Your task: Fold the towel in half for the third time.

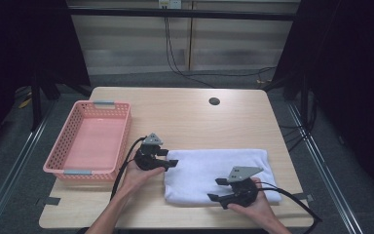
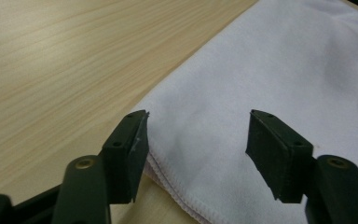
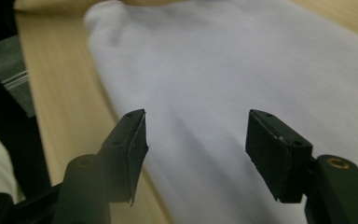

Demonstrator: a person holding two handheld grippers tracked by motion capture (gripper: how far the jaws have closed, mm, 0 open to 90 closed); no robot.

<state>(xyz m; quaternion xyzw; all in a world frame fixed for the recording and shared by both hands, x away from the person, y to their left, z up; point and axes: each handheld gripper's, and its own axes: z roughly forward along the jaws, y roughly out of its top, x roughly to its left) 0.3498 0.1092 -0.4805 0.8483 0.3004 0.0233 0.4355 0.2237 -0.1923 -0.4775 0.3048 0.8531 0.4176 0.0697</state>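
A white towel, folded into a long rectangle, lies flat on the wooden table right of centre. At the towel's left end my left gripper is open. In the left gripper view the left gripper straddles the towel at its stitched corner, and no cloth is pinched. My right gripper hovers open over the towel's front edge and points left. In the blurred right gripper view the right gripper stands over the towel, with nothing between the pads.
An empty pink perforated basket stands at the table's left side, close to my left hand. A round cable hole sits near the far edge. Cables run across the floor behind the table.
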